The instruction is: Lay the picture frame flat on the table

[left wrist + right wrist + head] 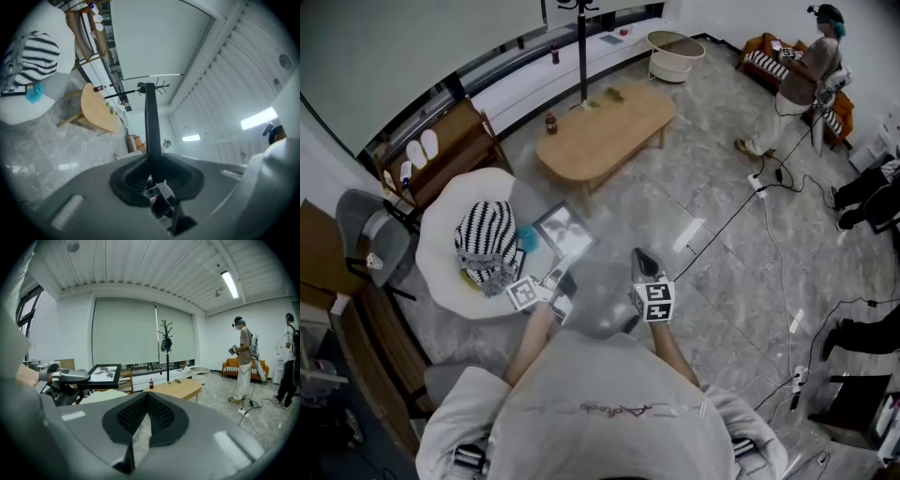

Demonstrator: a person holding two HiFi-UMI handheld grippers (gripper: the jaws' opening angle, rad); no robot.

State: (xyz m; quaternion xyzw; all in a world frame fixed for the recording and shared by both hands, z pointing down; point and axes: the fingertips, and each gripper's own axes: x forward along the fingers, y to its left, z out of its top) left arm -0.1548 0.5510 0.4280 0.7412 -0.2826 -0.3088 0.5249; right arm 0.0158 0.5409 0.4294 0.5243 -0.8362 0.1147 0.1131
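Grey marble floor [722, 187] fills most of the head view, with a white round tabletop [450, 220] at the person's left and a long wooden coffee table [609, 127] farther off, beside a black coat stand [581, 56]. On the white tabletop lies a black-and-white striped knitted piece [486, 242], with a small teal thing [528, 238] just beside it.

The picture frame [565, 232], black-edged with a grey plant print, is off the surface. It hangs at the tabletop's right edge, print side up and close to level, partly over the floor. The left gripper [555, 281] has it by the near edge. In the left gripper view the jaws are clamped on that edge, which runs up from them as a thin dark bar. The right gripper view shows the frame from the side, raised clear of the white top.

The right gripper [641, 258] hangs over the floor to the right of the frame, apart from it. Its jaws meet at the tips with nothing between them.

Another person [806, 80] stands far off by an orange sofa [759, 56], with cables trailing across the floor.
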